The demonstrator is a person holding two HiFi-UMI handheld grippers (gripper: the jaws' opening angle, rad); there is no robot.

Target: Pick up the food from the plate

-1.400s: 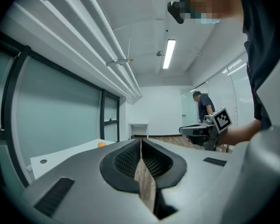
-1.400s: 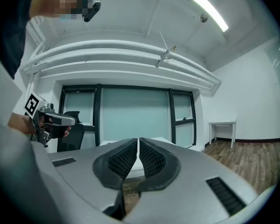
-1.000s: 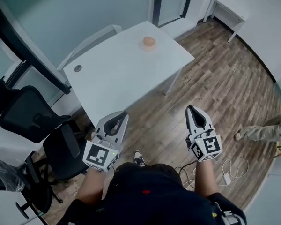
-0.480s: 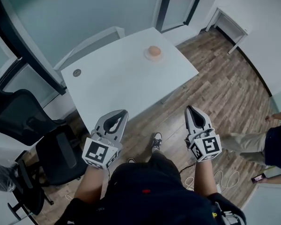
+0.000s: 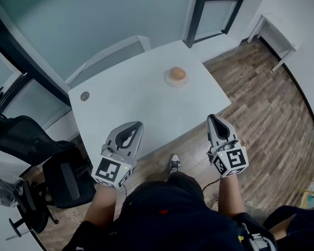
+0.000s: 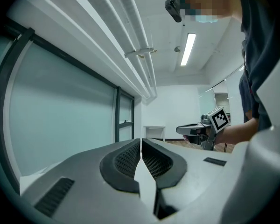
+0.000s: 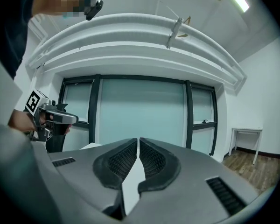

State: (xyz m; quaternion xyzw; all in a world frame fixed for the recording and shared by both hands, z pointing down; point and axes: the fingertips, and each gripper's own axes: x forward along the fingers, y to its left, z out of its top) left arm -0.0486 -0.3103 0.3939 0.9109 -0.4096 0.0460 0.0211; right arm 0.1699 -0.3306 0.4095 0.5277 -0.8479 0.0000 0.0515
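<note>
"Two grippers, and both with their fingers pressed together, nothing between them?"

"Yes. The left gripper [image 5: 138,124] hangs over the desk's near edge. The right gripper [image 5: 213,117] is just off that edge, above the wood floor [image 5: 261,114]. Both are held about level."

"And the food?"

"A round brownish bun [image 5: 178,73] sits on a small plate [image 5: 169,81] near the far right corner of the white desk [image 5: 125,106], well apart from both grippers."

"Anything else on the desk?"

"One small dark disc [image 5: 85,95] near the left corner. Black office chairs [image 5: 26,135] stand off the desk's left side."
</note>
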